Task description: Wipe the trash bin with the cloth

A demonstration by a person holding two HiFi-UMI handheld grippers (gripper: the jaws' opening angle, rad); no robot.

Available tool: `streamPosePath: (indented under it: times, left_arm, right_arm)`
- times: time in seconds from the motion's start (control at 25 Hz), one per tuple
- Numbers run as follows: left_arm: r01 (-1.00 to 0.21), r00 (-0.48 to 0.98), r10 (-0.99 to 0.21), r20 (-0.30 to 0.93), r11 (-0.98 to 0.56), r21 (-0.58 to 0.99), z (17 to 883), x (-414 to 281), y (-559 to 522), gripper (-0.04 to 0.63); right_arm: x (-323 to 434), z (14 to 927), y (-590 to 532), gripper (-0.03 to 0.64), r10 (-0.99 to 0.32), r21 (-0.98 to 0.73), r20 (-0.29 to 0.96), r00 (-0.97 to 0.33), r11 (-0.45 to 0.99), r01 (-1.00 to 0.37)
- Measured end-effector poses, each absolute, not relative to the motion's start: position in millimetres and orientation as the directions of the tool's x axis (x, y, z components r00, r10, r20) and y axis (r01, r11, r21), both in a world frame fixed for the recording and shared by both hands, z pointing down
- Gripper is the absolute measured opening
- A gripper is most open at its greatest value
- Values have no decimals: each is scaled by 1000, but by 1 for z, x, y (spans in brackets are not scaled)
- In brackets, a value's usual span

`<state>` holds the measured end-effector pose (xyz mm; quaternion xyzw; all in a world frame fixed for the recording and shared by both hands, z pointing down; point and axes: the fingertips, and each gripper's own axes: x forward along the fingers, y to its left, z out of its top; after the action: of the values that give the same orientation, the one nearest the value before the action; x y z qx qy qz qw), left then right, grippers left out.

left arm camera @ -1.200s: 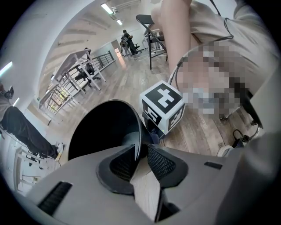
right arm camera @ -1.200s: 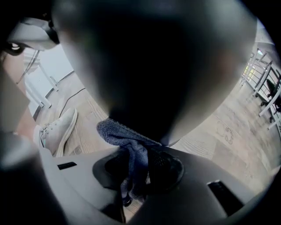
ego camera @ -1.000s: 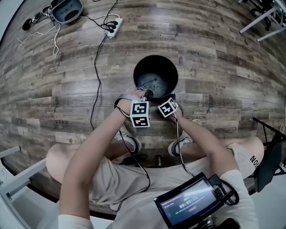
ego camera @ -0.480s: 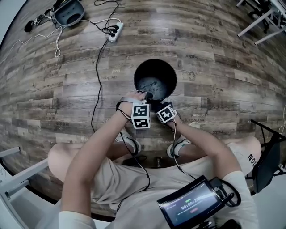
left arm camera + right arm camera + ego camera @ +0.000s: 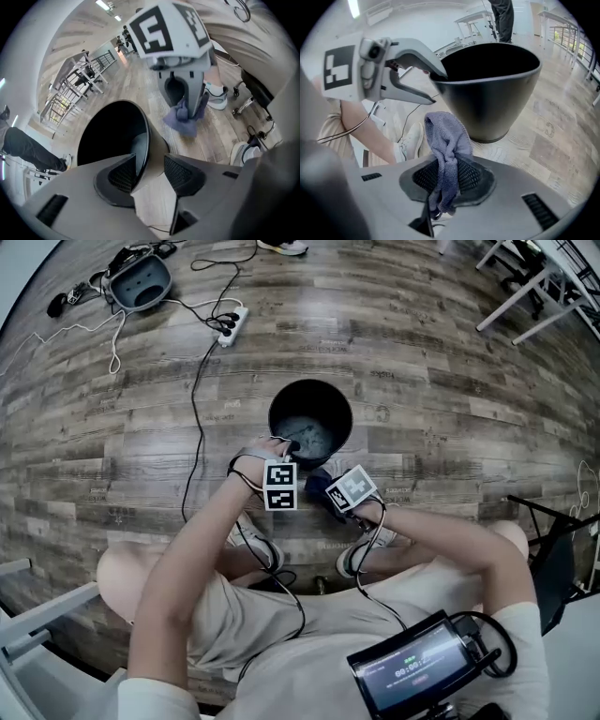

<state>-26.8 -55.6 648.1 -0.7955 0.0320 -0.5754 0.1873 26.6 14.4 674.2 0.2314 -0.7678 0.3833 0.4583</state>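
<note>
**Trash bin held at the rim, cloth gripped just beside it**

A person sits over a wood-plank floor (image 5: 450, 427), seen from above, with a hand-held gripper in each hand. A round black trash bin (image 5: 286, 401) stands upright on the floor just in front of the person's white shoes (image 5: 265, 545).

The left hand-held gripper (image 5: 294, 442) is clamped on the near rim of the bin. In the left gripper view (image 5: 151, 166), one jaw sits inside the bin wall (image 5: 154, 140) and the other outside, with the wall pinched between them.

The right hand-held gripper (image 5: 325, 491) is closed on a bluish-purple cloth (image 5: 316, 486). In the right gripper view (image 5: 447, 176), the cloth (image 5: 445, 140) is bunched between the jaws and stands up in a folded loop. It sits low beside the bin's outer wall (image 5: 492, 103), on the person's side. Whether it touches the wall cannot be told.

Further off, a white power strip (image 5: 228, 322) and loose cables lie on the floor.
</note>
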Motion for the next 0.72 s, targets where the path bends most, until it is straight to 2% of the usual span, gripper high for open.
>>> streamPosePath:
  times: [0.16, 0.24, 0.36, 0.52, 0.72]
  left_arm:
    - [210, 298, -306, 904, -903, -375, 650, -44, -70, 184]
    - [231, 292, -332, 897, -886, -403, 652, -46, -73, 155]
    - [251, 278, -341, 898, -877, -410, 654, -43, -72, 147]
    - [233, 274, -335, 901, -886, -400, 654, -41, -72, 147]
    - [187, 286, -312, 906, -909, -372, 653, -29, -62, 130]
  right_arm:
    - [31, 635, 30, 80, 17, -390, 869, -495, 640, -662]
    - [34, 618, 33, 80, 18, -396, 860, -510, 655, -644]
    - [41, 605, 34, 80, 0, -399, 846, -533, 664, -632]
    - [47, 595, 22, 80, -65, -341, 848, -526, 693, -635]
    - [49, 599, 6, 80, -116, -334, 839, -531, 661, -672]
